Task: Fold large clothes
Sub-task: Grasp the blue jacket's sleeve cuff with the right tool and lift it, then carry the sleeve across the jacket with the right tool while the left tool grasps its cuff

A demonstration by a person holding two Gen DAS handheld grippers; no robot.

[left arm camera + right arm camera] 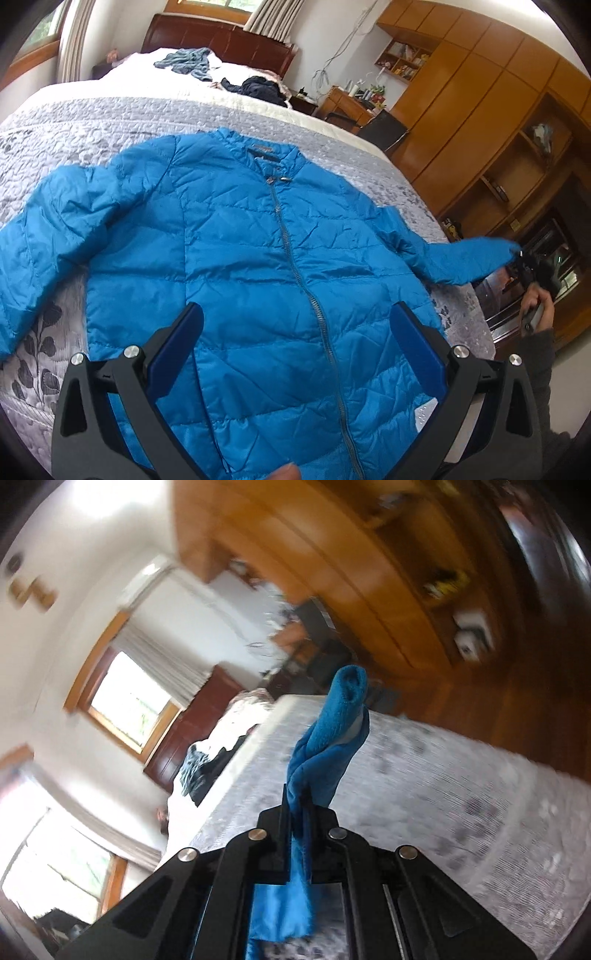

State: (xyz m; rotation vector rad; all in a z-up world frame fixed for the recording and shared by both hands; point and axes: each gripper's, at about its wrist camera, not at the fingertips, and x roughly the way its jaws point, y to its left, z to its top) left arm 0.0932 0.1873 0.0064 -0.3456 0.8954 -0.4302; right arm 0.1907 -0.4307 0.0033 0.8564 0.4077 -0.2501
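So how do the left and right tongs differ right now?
The left tongs are open, empty, above the blue jacket's front; the right tongs are shut on the jacket's sleeve cuff. The left view is sharp, the right view motion-blurred. Both have black frames and are over the bed.

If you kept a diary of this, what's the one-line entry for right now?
jacket: flat on bed, zipped | right gripper: shut on sleeve cuff | left gripper: open above hem
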